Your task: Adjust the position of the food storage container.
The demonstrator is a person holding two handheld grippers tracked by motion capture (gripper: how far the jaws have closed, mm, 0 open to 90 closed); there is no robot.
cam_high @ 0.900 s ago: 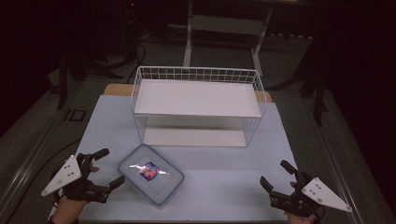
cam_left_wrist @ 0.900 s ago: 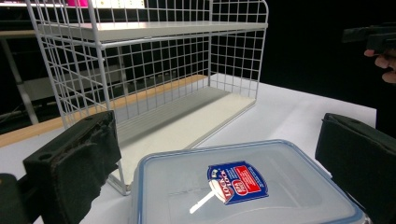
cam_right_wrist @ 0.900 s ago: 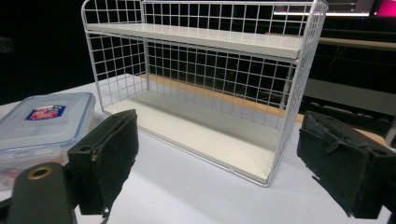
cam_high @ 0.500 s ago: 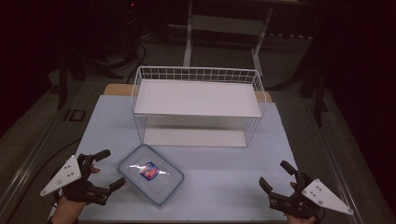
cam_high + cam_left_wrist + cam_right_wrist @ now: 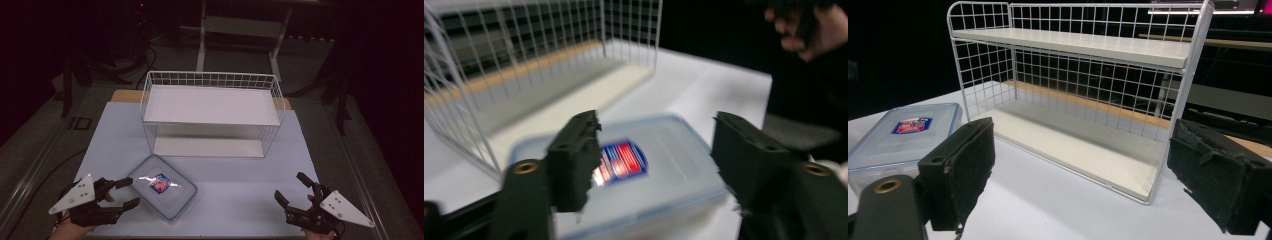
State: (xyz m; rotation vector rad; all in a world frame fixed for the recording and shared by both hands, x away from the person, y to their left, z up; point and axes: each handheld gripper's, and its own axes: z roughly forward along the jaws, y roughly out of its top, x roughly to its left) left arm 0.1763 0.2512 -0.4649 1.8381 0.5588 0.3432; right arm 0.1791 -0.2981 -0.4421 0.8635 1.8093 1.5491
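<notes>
Moved: left hand-held gripper point(image 5: 125, 192), jaws parted and empty, has edged closer to the container point(image 5: 162, 186); rack point(image 5: 210, 112) and right hand-held gripper point(image 5: 292, 192) unchanged.
Container: near front-left corner of the surface point(image 5: 240, 185), likely light, stiff, slick; grip across its short sides.
Right hand-held gripper: agape, empty.
Views: left gripper view shows label point(image 5: 621, 160) close; high view shows layout.

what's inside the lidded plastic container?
Can't tell. The container has its lid shut; a red-and-blue label shows on top. The frosted walls and lid hide whatever is inside.
</notes>
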